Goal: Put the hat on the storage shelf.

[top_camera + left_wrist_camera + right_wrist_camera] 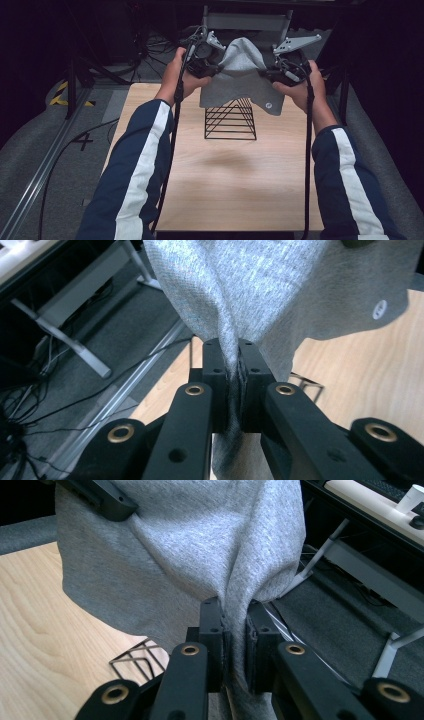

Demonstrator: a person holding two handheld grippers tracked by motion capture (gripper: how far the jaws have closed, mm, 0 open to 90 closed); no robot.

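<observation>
Pinched tight on the grey cloth (242, 75) — left gripper (212, 67) at one edge, right gripper (270, 75) at the other. Stretched side to side between them, sagging in the middle. Hanging directly above the black wire rack (230, 119) on the wooden table (225, 175) — hem brushing its peak. Equally near for both hands.

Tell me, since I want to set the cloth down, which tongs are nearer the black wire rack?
Left, slightly. The left tongs hold the grey cloth above the wire rack's left corner; the right tongs grip it farther off, above and right.
</observation>
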